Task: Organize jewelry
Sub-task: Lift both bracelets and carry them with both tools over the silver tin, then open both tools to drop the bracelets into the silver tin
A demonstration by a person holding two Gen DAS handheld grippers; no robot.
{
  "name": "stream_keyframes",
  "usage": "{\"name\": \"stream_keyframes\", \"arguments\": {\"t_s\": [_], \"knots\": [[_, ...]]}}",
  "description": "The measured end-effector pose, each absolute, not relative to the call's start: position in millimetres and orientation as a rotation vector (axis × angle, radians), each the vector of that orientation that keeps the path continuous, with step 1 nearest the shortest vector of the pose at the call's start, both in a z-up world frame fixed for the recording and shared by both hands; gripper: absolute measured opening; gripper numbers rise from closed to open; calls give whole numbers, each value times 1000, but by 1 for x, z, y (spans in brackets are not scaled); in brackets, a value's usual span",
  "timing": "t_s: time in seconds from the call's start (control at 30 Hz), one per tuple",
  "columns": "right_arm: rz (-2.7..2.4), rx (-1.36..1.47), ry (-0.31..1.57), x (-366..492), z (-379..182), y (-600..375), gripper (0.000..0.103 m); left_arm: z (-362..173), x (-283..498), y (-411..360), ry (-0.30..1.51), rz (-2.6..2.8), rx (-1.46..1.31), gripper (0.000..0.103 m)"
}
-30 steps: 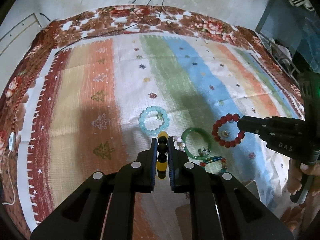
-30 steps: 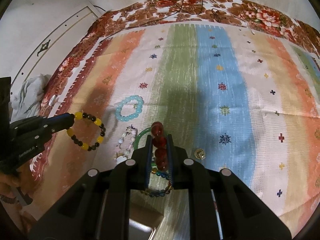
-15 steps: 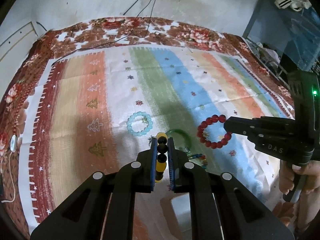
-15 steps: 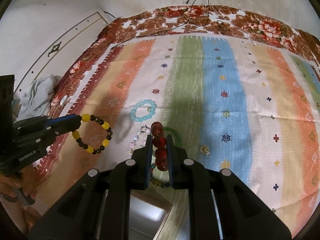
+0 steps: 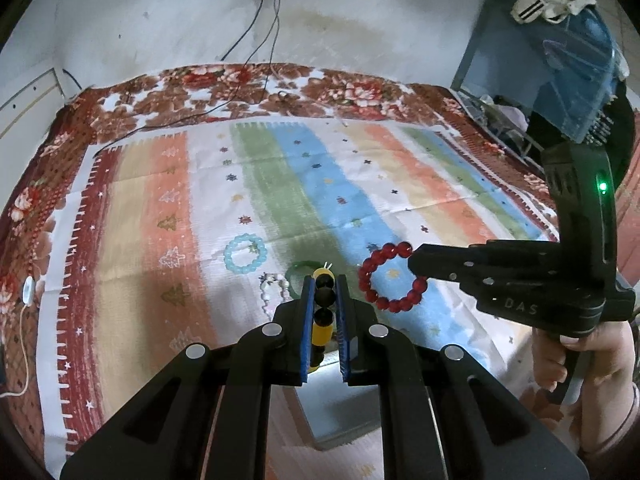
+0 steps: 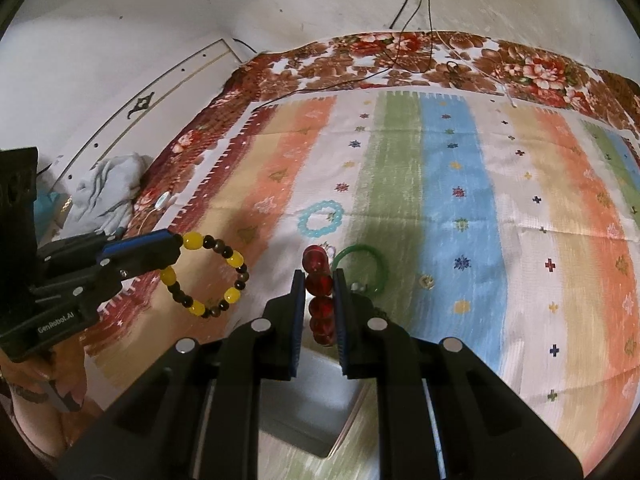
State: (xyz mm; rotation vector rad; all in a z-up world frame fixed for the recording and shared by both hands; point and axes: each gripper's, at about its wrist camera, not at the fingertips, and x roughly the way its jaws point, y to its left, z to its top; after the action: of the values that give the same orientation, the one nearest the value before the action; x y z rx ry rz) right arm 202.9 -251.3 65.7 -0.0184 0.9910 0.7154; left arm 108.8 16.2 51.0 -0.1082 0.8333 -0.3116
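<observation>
While both tongs hang above the striped cloth (image 5: 304, 184), each is clamped on a bead bracelet. The left tongs (image 5: 324, 280) pinch the yellow-and-black bracelet (image 6: 208, 276) between blue pads, so its own camera sees the beads edge-on, while the right wrist view shows the whole loop dangling free of the cloth. The right tongs (image 6: 318, 276) grip the red bracelet (image 5: 390, 278) in the same way, and from the left wrist view its ring hangs open from the tips, clear of the fabric.

On the cloth below lie a pale blue bracelet (image 5: 245, 253) on a white stripe, a green bangle (image 6: 360, 268) just beside the right tongs' tips, and a small whitish beaded piece (image 5: 272, 290) near the left tongs, too blurred to name surely. A grey tray or box (image 6: 316, 408), perhaps metal, sits under both tongs at the near edge. The cloth lies over a floral bedspread (image 5: 224, 92), with black cables (image 5: 256, 20) running to the wall. A hand (image 5: 576, 356) wraps the right handle
</observation>
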Motion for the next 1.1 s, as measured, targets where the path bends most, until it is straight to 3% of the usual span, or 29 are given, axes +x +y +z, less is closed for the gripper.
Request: {"name": "stream_keyframes", "arguments": {"t_s": [1.1], "knots": [[767, -31, 992, 132, 63, -277, 15, 41, 61, -14, 827, -346, -45, 10]]}}
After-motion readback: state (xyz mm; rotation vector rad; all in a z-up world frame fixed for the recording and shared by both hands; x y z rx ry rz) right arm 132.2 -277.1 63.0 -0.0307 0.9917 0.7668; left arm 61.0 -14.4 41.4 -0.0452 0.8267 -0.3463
